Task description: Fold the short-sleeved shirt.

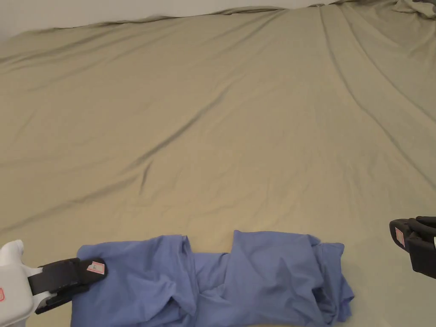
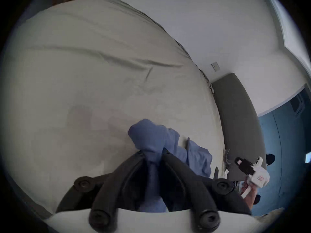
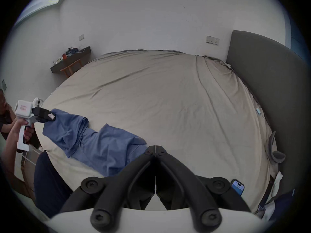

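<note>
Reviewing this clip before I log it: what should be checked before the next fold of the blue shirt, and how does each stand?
1. Left hand-held gripper shut on shirt: ok.
2. Right hand-held gripper holding cloth: not ok, shut empty, off the shirt.
3. Shirt flat: not ok, bunched at both ends.
4. Bed sheet has room beyond the shirt: ok.
5. Sleeves tucked in: cannot tell.
</note>
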Demonstrator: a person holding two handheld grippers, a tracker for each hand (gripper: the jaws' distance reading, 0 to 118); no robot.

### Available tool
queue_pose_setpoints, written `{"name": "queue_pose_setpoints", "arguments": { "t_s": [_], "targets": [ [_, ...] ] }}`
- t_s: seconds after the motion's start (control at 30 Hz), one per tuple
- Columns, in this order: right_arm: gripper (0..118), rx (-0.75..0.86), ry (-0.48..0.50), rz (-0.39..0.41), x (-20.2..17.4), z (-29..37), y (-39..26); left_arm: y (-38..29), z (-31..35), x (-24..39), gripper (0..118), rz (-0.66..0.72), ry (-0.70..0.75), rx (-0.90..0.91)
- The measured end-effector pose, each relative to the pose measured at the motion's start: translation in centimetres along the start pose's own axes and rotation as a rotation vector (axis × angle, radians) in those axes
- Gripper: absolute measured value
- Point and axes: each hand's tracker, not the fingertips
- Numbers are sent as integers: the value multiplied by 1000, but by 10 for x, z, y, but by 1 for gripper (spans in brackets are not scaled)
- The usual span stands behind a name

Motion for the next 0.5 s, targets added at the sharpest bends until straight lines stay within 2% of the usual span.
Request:
{"name": "queue_pose_setpoints", "arguments": {
  "t_s": [0.03, 0.1, 0.17, 0.37, 0.5],
  "targets": [
    [2, -3, 3, 4, -1, -1, 0, -2, -1, 6, 12, 4, -16, 2],
    [2, -9, 8, 6, -3, -4, 0, -11, -9, 29, 12, 49, -172, 3],
    [2, -12, 16, 1, -3, -5, 0, -23, -22, 61, 12, 49, -239, -20],
    [2, -12, 18, -6, 5, -6, 1, -68, -81, 154, 12, -13, -345, -159],
    [2, -16, 12, -20, 15, -5, -2, -90, -132, 190, 12, -90, -296, -227]
  ]
}}
